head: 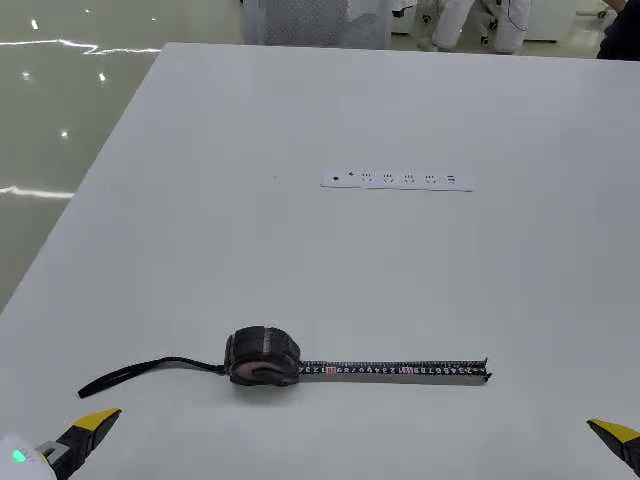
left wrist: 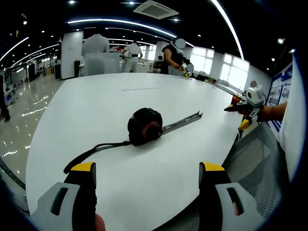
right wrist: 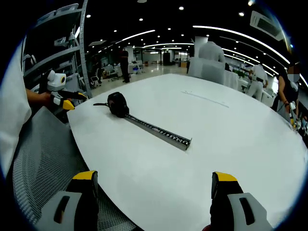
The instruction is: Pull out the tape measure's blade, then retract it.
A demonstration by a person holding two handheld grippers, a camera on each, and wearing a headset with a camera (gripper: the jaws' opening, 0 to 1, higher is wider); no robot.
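Left tool (left wrist: pixel 147 168), right tool (right wrist: pixel 155 176), tape measure (head: pixel 262 357) extended

The left gripper (left wrist: pixel 147 168) and the right gripper (right wrist: pixel 154 177) each have two grey jaws with dark slots and yellow tips. A small green light (head: pixel 18 456) glows on the left one's white body. The person wears white clothing (right wrist: pixel 12 110).

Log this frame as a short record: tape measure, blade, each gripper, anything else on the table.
tape measure: black round-cased tape measure, lying on the white table, not held
blade: blade pulled out, flat on the table
strap: black wrist strap trailing on the opposite side of the case
left gripper: left gripper open, holding nothing, short of the case
right gripper: right gripper open, holding nothing, short of the blade tip
other: white power strip farther back
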